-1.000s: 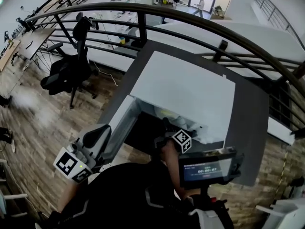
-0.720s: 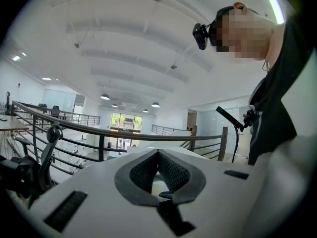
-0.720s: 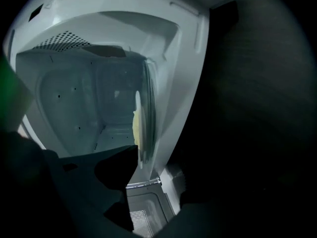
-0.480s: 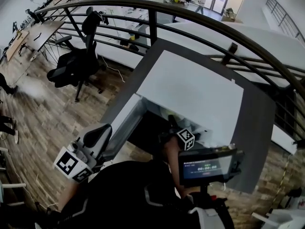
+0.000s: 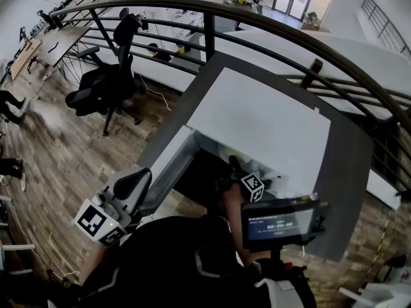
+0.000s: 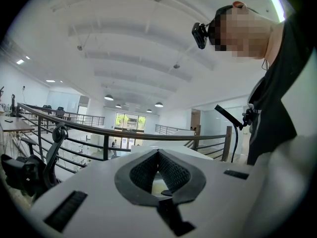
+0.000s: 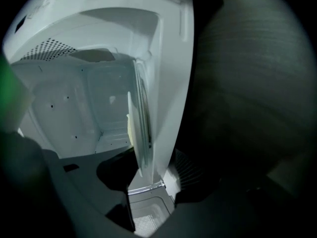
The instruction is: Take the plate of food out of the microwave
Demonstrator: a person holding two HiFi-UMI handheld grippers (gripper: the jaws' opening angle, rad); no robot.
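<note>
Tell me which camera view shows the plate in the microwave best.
The right gripper view: it looks into the open microwave and shows the plate edge-on, with something pale yellow on it. The head view catches only a pale sliver under the microwave's top. The left gripper view points at the railing and shows none of it.

A dark grey bench [image 5: 347, 172] beside a railing [image 5: 289, 34] carries a white microwave [image 5: 260, 124], its door [image 5: 168, 165] swung open.
</note>
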